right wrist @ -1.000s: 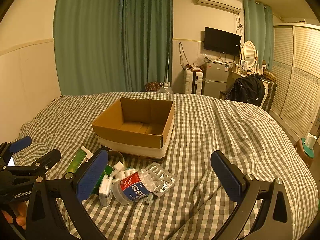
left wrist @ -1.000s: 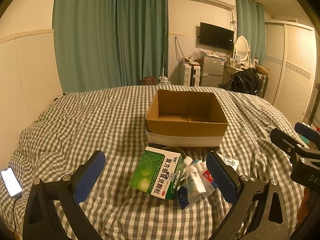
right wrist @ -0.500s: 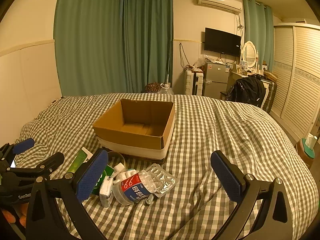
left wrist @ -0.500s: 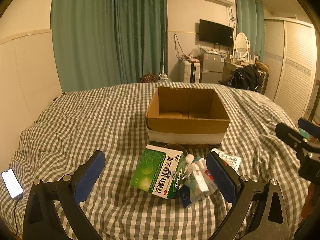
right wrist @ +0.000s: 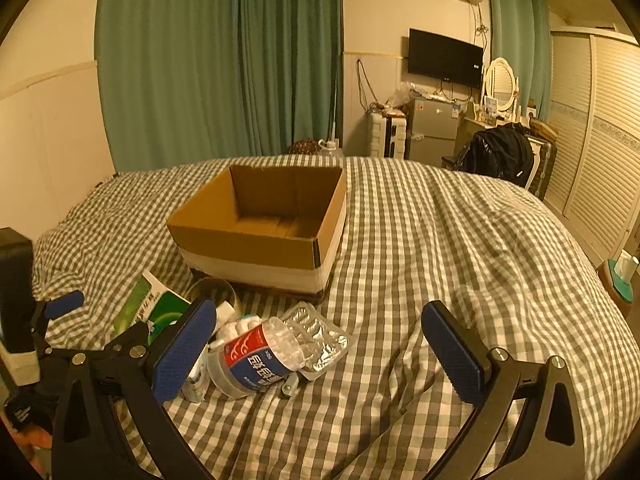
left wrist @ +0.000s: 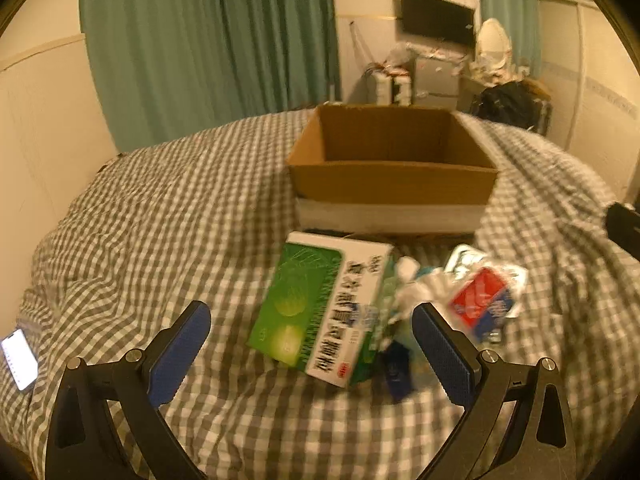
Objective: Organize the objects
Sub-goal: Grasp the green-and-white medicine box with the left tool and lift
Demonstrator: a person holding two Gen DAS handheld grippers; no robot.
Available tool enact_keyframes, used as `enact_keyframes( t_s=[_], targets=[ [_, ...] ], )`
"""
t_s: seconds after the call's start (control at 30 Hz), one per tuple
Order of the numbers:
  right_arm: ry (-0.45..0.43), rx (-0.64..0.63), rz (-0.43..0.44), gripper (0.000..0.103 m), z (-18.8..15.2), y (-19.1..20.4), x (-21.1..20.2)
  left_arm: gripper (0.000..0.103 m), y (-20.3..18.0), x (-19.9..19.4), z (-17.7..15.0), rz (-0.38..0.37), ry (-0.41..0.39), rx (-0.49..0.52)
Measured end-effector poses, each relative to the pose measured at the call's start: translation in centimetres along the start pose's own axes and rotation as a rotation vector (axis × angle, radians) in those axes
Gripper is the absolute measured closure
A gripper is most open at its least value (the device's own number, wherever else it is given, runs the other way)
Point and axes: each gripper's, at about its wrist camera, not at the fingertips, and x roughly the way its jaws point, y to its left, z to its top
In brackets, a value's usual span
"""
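Since the cardboard box (right wrist: 264,232) shows only bare brown floor in the right wrist view, we judge that the organizing has barely begun: nothing we can see has gone in yet, and all the loose items sit in a heap on the checked bedspread (right wrist: 460,248) just in front of the box's near wall.

Closest to that wall a green medicine carton (left wrist: 324,308) stands tilted in the heap. Beside it, on the box's right-hand side as the left wrist view shows it, lie a clear plastic bottle with a red and blue label (right wrist: 256,356) on its side and a silver blister pack (right wrist: 320,338) touching the bottle. Some small white pieces and a dark blue item are mixed in between, too blurred for us to name.

We hold our left gripper (left wrist: 312,354) with its jaws spread wide and nothing between them, low over the bedspread and lined up on the green carton, which sits between the blue pads. Our right gripper (right wrist: 320,350) is likewise wide apart and empty, hovering on the near side of the bottle and blister pack.

Everything is left to do, as far as we can tell: each item in the heap needs picking up and setting inside the box, and the carton looks like our first candidate.
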Motion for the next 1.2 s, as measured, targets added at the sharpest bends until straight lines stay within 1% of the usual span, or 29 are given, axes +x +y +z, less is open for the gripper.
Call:
enact_keyframes(
  t_s=[0.03,0.13,0.23,0.4,0.43,0.47,0.6,0.67,0.73,0.8,0.87,0.9,0.93,0.97,1.03,1.1,1.13,1.2],
  targets=[
    [0.007,-0.003,-0.001,0.000,-0.1,0.0,0.3,0.000,0.2,0.2,0.0,0.001,0.000,-0.005],
    [0.039,-0.011,-0.005,0.000,-0.6,0.2,1.5,0.001,0.4,1.4,0.0,-0.029,0.009,-0.008],
    [0.080,-0.023,-0.009,0.000,-1.2,0.5,2.9,0.001,0.1,2.8,-0.3,-0.034,0.017,0.021],
    [0.142,-0.037,-0.012,0.000,-2.3,1.2,5.0,0.002,-0.5,5.6,-1.1,-0.078,0.044,0.071],
    [0.160,-0.045,-0.017,0.000,-2.5,1.4,5.6,0.002,-0.6,5.9,-1.2,-0.084,0.043,0.077],
    [0.170,-0.051,-0.021,0.000,-2.7,1.6,6.0,0.006,-0.6,6.3,-1.4,-0.097,0.041,0.081],
    [0.205,-0.090,-0.027,0.000,-3.4,2.7,7.3,0.008,0.3,6.1,-1.9,-0.130,0.010,0.063],
    [0.226,-0.115,-0.009,0.000,-3.7,3.5,7.9,0.009,1.2,5.5,-2.0,-0.147,-0.003,0.048],
    [0.233,-0.153,0.000,0.000,-3.9,4.4,8.3,0.009,1.9,4.7,-2.0,-0.141,-0.021,0.040],
    [0.228,-0.222,-0.021,0.000,-4.0,5.6,8.4,0.010,2.7,3.8,-1.8,-0.115,-0.042,0.039],
    [0.234,-0.278,-0.020,0.000,-4.3,6.6,8.5,0.010,3.6,3.1,-1.5,-0.096,-0.060,0.028],
    [0.240,-0.294,-0.015,0.000,-4.5,7.0,8.5,0.012,4.0,2.8,-1.4,-0.094,-0.062,0.019],
    [0.249,-0.312,-0.011,0.000,-4.7,7.4,8.7,0.023,4.3,2.6,-1.4,-0.099,-0.065,0.013],
    [0.260,-0.335,-0.008,0.000,-5.0,7.9,8.9,0.041,4.7,2.6,-1.3,-0.104,-0.062,0.007],
    [0.281,-0.367,-0.007,0.000,-5.5,8.6,9.4,0.042,5.4,2.8,-1.4,-0.099,-0.051,-0.012],
    [0.300,-0.395,-0.005,0.000,-6.1,9.3,9.8,0.042,5.9,3.4,-1.7,-0.129,-0.043,-0.015],
    [0.306,-0.409,-0.013,0.000,-6.5,9.7,10.2,0.042,6.0,3.8,-1.9,-0.137,-0.035,-0.017],
    [0.307,-0.441,-0.057,0.000,-7.0,10.2,10.9,0.042,5.9,4.0,-2.1,-0.146,-0.050,-0.001]
  ],
)
